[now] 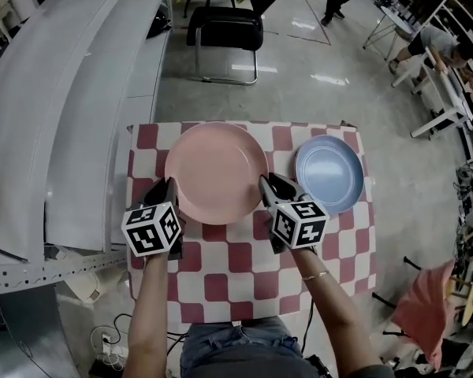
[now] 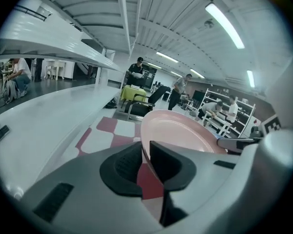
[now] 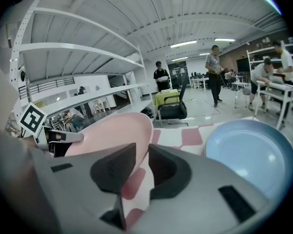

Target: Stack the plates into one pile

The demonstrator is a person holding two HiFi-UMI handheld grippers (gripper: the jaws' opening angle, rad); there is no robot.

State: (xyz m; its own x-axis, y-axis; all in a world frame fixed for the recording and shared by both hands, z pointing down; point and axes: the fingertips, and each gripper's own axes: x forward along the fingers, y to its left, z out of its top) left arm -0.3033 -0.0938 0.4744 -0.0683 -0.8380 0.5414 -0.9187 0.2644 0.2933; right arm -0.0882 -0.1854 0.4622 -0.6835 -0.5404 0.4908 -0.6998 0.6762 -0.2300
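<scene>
Pink plate held at both sides, no pile made yet.
The pink plate (image 1: 217, 168) is gripped by the left tool (image 1: 171, 184) and the right tool (image 1: 266, 183), each one closed narrow on the rim at its own side. It is held just beside the blue plate (image 1: 329, 172), on that plate's left, and seems to be lifted a little off the counter (image 1: 244, 266). The blue plate is lying flat and alone. The pink plate is likely to be set on it next. Both arms are stretched forward side by side, with the tools tipped a bit down.
</scene>
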